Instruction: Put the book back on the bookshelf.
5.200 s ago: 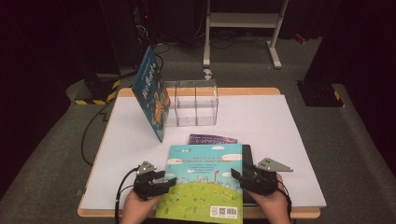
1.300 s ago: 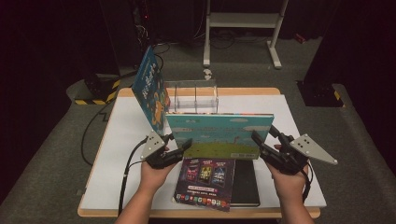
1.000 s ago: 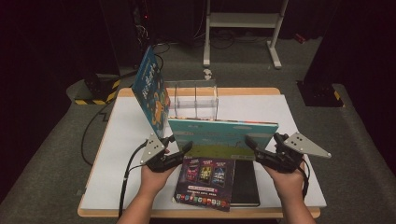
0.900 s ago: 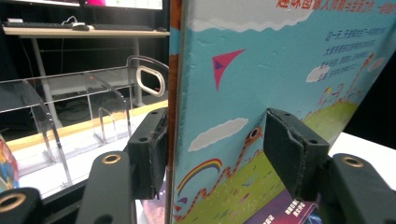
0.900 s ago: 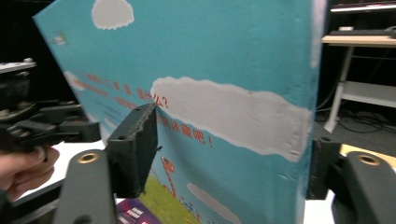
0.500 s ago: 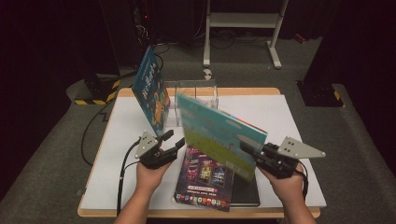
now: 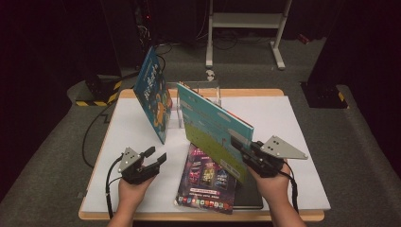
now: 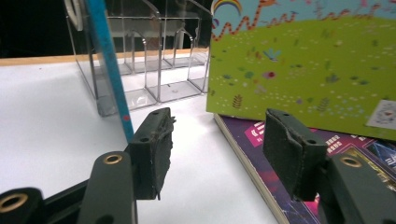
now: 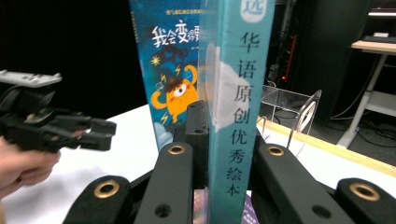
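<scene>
In the high view, the right gripper [image 7: 246, 153] sits at the lower right of the frame with its fingers pinched on the spine end of the green picture book [image 7: 213, 127], which it alone holds up on edge, slanting from the frame's centre toward the clear acrylic rack [image 7: 198, 97] behind it. The right gripper view shows the two black fingers [image 9: 194, 126] having just closed, pressed flat against both covers of the book's teal spine. The left gripper [image 7: 153, 158], at the lower left of the high view, hovers over the white desk [image 7: 123, 132] with its fingers spread partway and nothing between them; in the left gripper view the gap frames bare desk. A purple book [image 7: 205, 177] lies flat below the lifted book. A blue monster book [image 7: 153, 99] leans on the rack's left side.
</scene>
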